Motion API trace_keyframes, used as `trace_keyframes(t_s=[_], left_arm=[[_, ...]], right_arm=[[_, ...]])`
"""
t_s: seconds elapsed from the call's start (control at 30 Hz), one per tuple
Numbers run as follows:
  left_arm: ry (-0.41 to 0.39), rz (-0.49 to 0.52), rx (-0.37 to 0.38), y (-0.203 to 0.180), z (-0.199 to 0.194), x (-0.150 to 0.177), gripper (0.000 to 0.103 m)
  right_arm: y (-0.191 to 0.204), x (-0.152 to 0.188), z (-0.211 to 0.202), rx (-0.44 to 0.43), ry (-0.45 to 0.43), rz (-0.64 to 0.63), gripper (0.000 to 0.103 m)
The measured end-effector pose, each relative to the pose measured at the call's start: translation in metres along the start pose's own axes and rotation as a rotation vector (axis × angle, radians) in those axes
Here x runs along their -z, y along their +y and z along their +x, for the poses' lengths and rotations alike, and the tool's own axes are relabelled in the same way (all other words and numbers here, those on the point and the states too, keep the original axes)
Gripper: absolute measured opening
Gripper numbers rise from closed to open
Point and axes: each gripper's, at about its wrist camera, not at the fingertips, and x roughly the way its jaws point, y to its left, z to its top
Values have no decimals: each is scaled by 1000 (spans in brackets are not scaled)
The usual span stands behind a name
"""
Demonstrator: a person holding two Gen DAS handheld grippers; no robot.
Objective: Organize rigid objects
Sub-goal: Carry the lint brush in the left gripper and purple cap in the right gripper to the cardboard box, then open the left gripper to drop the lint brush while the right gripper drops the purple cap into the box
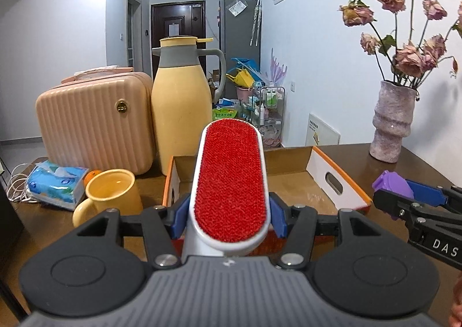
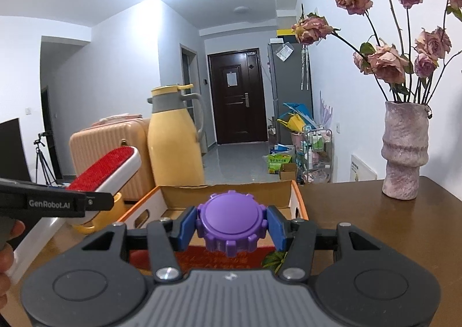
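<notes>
Two grips are loaded: our left gripper (image 1: 229,215) is clamped on the red lint brush (image 1: 231,185) and our right gripper (image 2: 231,228) on the purple cap (image 2: 231,223), both raised near the cardboard box (image 2: 297,200), presumably for dropping in.

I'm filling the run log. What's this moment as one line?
left gripper: shut on brush | right gripper: shut on purple cap | both held above box | nothing released yet
</notes>
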Motion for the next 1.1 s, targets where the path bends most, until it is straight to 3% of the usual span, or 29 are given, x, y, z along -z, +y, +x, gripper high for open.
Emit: trace_keyframes(t_s=[0.33, 0.5, 0.73, 1.1], left_arm=[[-9, -6, -17, -2, 59, -26, 57], [-6, -45, 3, 7, 82, -24, 57], [7, -26, -14, 9, 104, -27, 57], [109, -17, -8, 17, 149, -16, 57]], right_arm=[[-13, -18, 54, 2, 22, 35, 51], [-16, -19, 80, 12, 28, 36, 51], [-19, -21, 109, 21, 54, 27, 51], [-24, -16, 149, 22, 127, 15, 51]])
